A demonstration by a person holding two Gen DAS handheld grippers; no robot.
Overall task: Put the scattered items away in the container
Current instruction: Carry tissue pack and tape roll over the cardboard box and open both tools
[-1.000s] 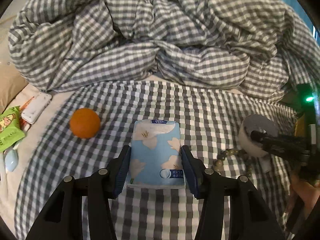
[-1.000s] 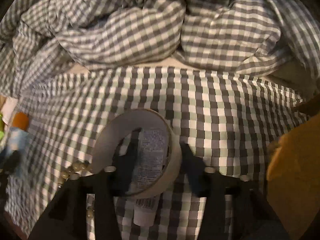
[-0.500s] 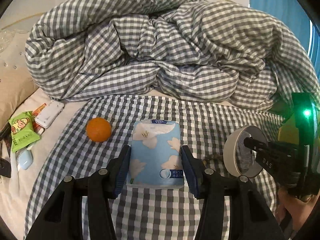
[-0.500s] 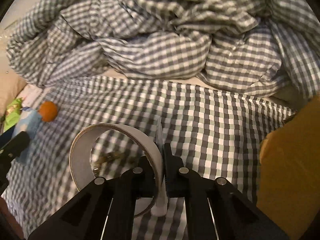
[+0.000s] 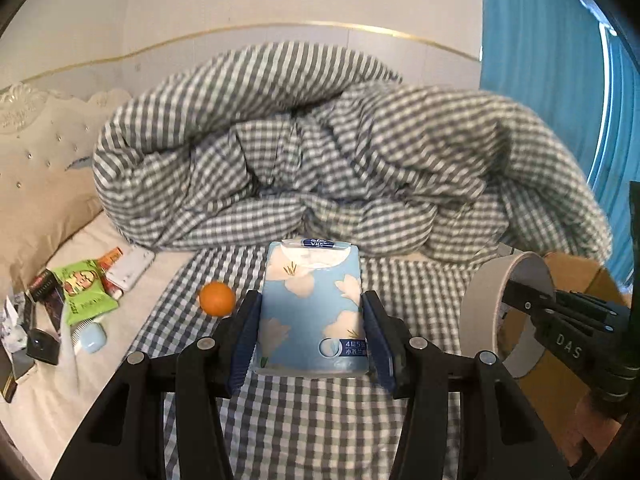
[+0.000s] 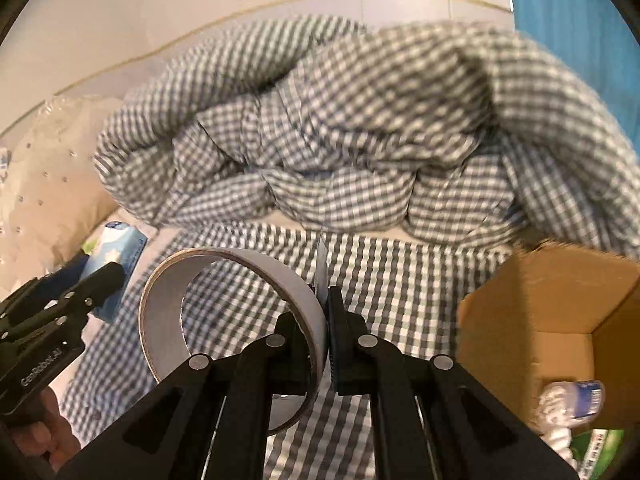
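A: Container: cardboard box (image 6: 560,300), brown, open top, matte walls, at the right edge of the bed. Inside it, a crumpled white wrapper with a blue label (image 6: 572,398) and a corner of green packaging

B: Items in hand?

A: Two. Tissue pack (image 5: 312,308): soft plastic, pale blue with white flowers, rectangular. The left gripper (image 5: 312,334) clamps it by its long sides, ribbed blue pads (image 5: 244,344) pressing in, pack lifted clear of the bedding. Tape roll (image 6: 236,332): wide pale ring, smooth, cardboard core. The right gripper (image 6: 326,334) pinches the ring's wall, one finger inside, one outside, jaws almost together on it; the roll hangs to the left of the fingers

B: Pose?

A: Both grippers angled downward over the checked sheet (image 5: 320,420), side by side, the tape just left of the box

B: Still loose?

A: Orange (image 5: 217,298), round, on the sheet. On the cream mattress further left: green snack packet (image 5: 82,292), white flat case (image 5: 132,270), small pale-blue oval object (image 5: 93,339), dark small items, too blurred to name

B: Surroundings?

A: Bunched gingham duvet (image 5: 340,160) behind, tufted headboard (image 5: 36,152), blue curtain (image 5: 540,60)
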